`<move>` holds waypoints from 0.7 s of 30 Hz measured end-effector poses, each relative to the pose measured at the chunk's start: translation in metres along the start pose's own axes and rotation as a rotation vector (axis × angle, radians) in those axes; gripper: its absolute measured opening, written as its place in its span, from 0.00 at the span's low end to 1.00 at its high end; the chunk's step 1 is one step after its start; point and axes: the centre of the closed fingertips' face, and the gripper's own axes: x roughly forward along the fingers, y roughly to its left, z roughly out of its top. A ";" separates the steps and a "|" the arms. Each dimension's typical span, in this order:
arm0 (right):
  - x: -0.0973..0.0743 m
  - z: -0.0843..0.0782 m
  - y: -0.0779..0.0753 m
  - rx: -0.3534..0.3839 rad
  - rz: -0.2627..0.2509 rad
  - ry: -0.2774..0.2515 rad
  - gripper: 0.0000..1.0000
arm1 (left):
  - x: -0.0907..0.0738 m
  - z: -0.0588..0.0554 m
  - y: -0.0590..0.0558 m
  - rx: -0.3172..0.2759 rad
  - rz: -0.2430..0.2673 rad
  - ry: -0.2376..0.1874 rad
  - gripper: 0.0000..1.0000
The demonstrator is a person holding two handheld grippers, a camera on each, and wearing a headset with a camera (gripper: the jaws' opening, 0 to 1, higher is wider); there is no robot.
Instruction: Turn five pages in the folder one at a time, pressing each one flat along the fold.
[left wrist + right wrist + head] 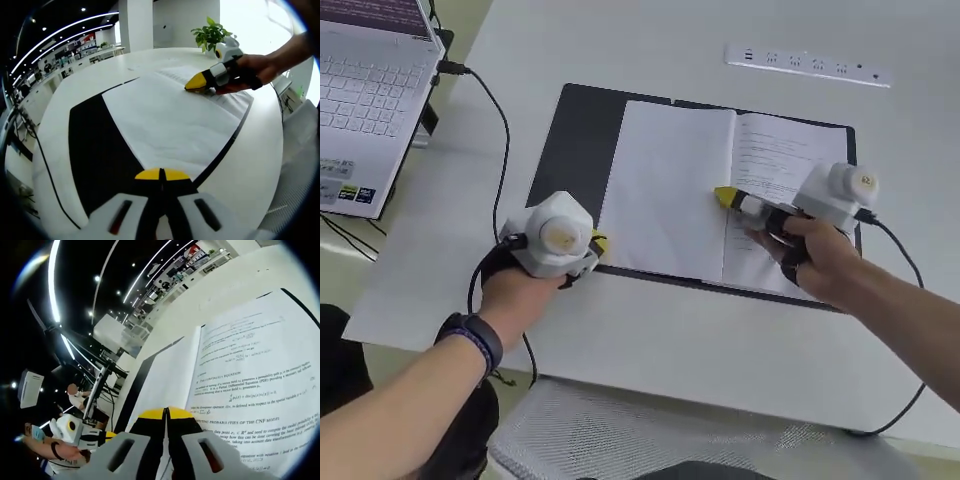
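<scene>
Pressing a page (665, 190) flat at the fold (732, 150).
I set the right gripper (727, 197), jaws closed tight and empty, tip-down on the fold to crease it; the left gripper (597, 243), jaws also closed, rests at the open folder's (575, 140) 7 o'clock edge, likely to stop sliding.

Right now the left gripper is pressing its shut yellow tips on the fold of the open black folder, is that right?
No: the right gripper presses there, as the head view shows; the left gripper sits at the black folder's near edge.
</scene>
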 end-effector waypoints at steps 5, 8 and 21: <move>0.000 0.000 0.001 -0.014 0.008 -0.001 0.00 | 0.001 -0.001 0.001 0.006 0.004 -0.001 0.00; 0.000 0.000 0.001 -0.014 0.017 0.002 0.00 | 0.002 -0.001 0.001 0.000 0.003 -0.002 0.00; 0.013 0.027 -0.002 -0.006 0.014 -0.055 0.00 | 0.003 -0.002 0.001 -0.036 0.008 -0.015 0.00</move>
